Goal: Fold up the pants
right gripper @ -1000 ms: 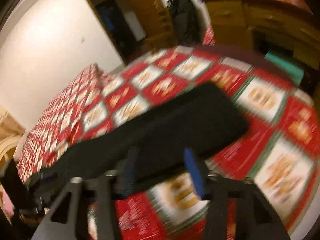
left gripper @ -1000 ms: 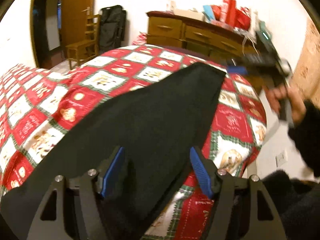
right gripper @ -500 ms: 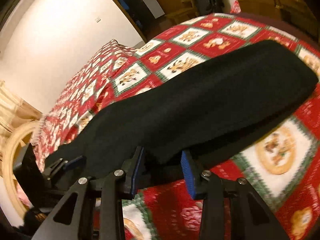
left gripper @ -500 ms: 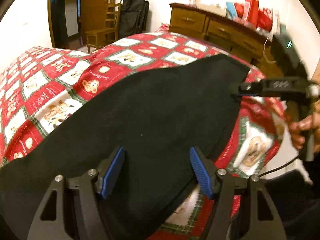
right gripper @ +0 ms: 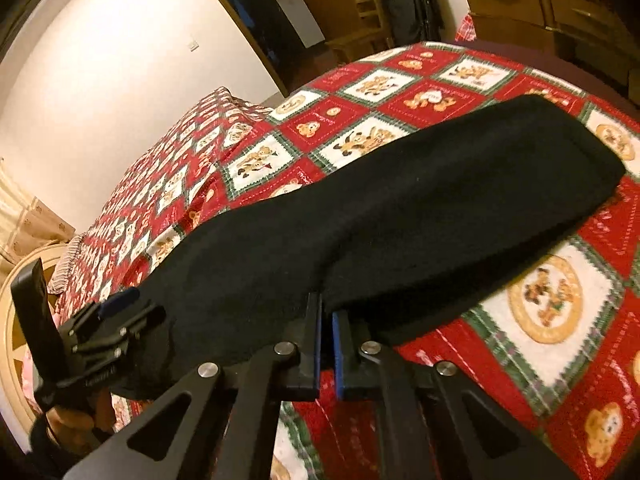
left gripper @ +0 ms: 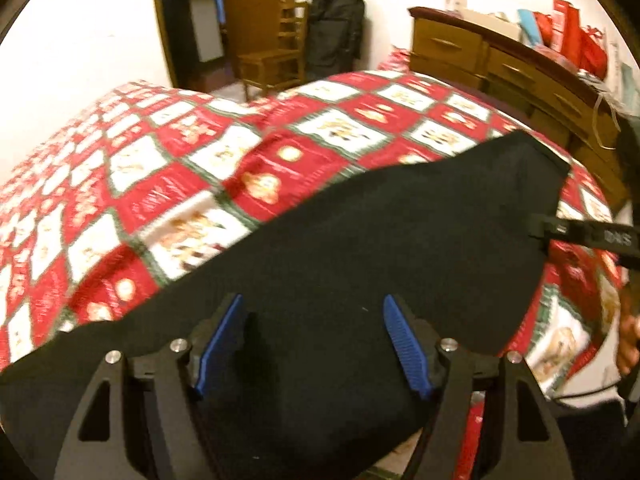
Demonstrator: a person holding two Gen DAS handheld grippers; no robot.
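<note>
Black pants [left gripper: 360, 248] lie lengthwise along the near edge of a bed with a red and white teddy-bear quilt [left gripper: 192, 184]. My left gripper [left gripper: 312, 340] is open, its blue pads wide apart over the pants' near end. My right gripper [right gripper: 326, 340] is shut on the near edge of the pants [right gripper: 400, 216], about midway along. The right gripper also shows at the right edge of the left wrist view [left gripper: 588, 236]. The left gripper shows at the lower left of the right wrist view [right gripper: 116, 312].
A wooden dresser [left gripper: 500, 68] with red boxes stands behind the bed's far corner. A wooden chair [left gripper: 276, 60], a black bag [left gripper: 332, 32] and a doorway [left gripper: 188, 20] are at the back. A pale headboard [right gripper: 16, 320] is at the left.
My right gripper has closed its pads on the pants' near edge. My left gripper has stayed open and shifted slightly over the pants' end.
</note>
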